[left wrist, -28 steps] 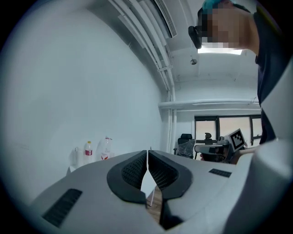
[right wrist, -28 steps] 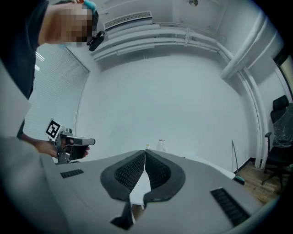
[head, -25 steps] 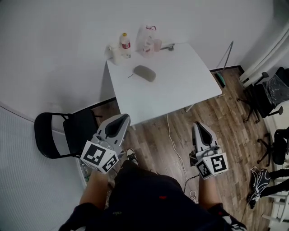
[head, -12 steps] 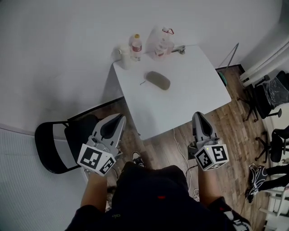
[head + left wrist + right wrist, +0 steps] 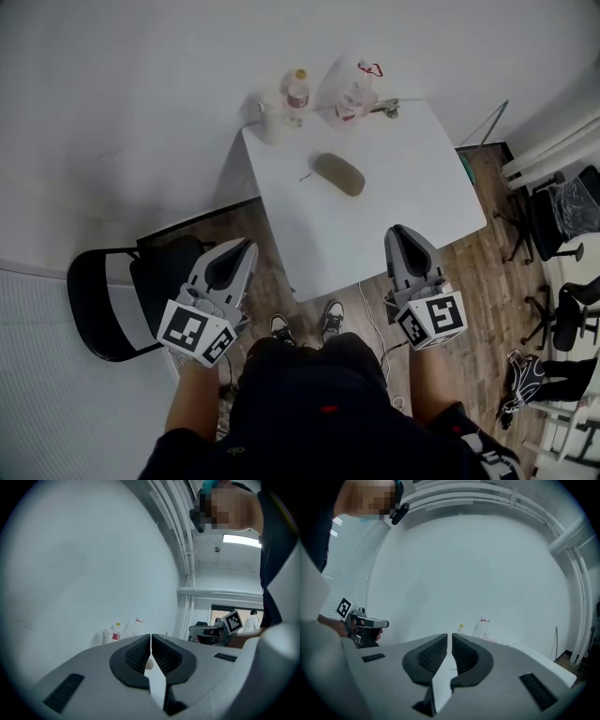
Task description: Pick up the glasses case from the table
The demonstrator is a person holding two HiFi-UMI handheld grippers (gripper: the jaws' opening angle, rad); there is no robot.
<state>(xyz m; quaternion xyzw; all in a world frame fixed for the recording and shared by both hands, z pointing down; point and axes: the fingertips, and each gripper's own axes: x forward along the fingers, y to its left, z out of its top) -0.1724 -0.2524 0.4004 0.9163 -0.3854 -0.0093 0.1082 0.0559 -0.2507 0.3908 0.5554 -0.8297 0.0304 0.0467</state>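
While the left hand-held gripper (image 5: pixel 236 255) and right hand-held gripper (image 5: pixel 403 236) stayed closed and empty, both had drawn nearer the white tabletop (image 5: pixel 412 178); olive-grey oval glasses case (image 5: pixel 339 174) lay mid-tabletop, untouched.

A black chair (image 5: pixel 164 277) stands on wood floor (image 5: pixel 473 272)

In the gripper views, the left claw (image 5: pixel 151 641) and right claw (image 5: pixel 450 641) hide most of the table (image 5: pixel 394 187). Only the bottle tops (image 5: pixel 116 631) show beyond. In the head view, office chairs (image 5: pixel 562 197) are cut off at the right edge.
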